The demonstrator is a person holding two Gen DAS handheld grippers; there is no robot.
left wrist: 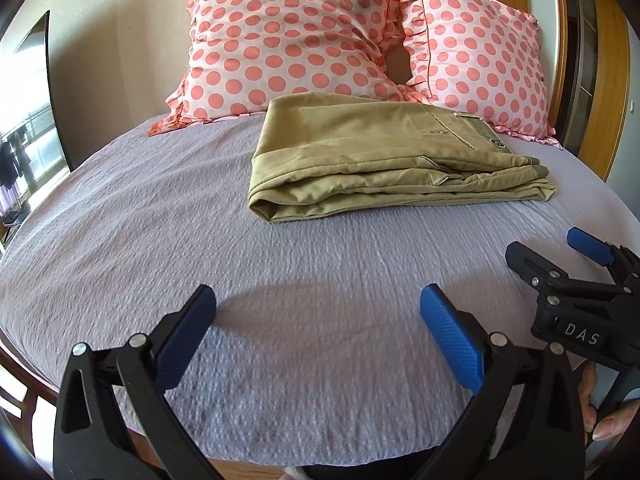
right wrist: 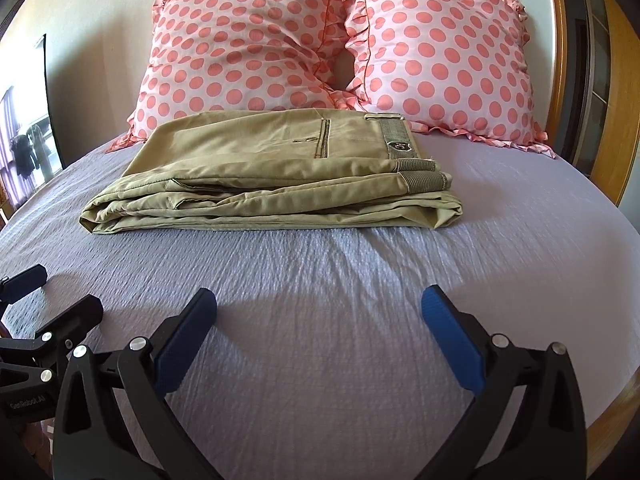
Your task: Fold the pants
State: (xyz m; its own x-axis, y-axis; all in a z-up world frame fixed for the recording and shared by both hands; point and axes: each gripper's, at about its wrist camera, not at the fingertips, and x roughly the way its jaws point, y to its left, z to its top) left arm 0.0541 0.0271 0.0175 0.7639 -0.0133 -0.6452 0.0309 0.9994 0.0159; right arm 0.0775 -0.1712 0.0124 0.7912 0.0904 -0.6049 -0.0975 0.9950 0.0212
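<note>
Altogether the views show 1 pair of khaki pants [right wrist: 272, 184], 2 polka-dot pillows, 1 bed and 2 grippers. Both pillows are pink with coral dots and frilled edges: 1 [right wrist: 244, 48] stands on the left and 1 [right wrist: 444, 56] on the right, leaning together against the wall at the head edge of the bed [right wrist: 520, 240], which is covered in a lilac textured sheet.

The pants lie already folded into a compact, layered rectangle on the sheet, touching the pillows' lower edges and nearer the head edge than the foot edge. Several fabric layers are stacked along the near side, with the rounded fold at the left end. A back pocket with its button faces up, and the grey ribbed waistband with a small dark patch sits at the right end. In the left wrist view the same bundle [left wrist: 384, 160] appears toward the right of the bed.

Near the foot edge, the left gripper [left wrist: 318, 320] hangs above bare sheet with its 2 blue-padded fingers spread wide, holding nothing. The right gripper [right wrist: 319, 320] does likewise, also spread wide and empty. Both are well apart from the pants. The 2 grippers sit side by side, each visible at the margin of the other's view.
</note>
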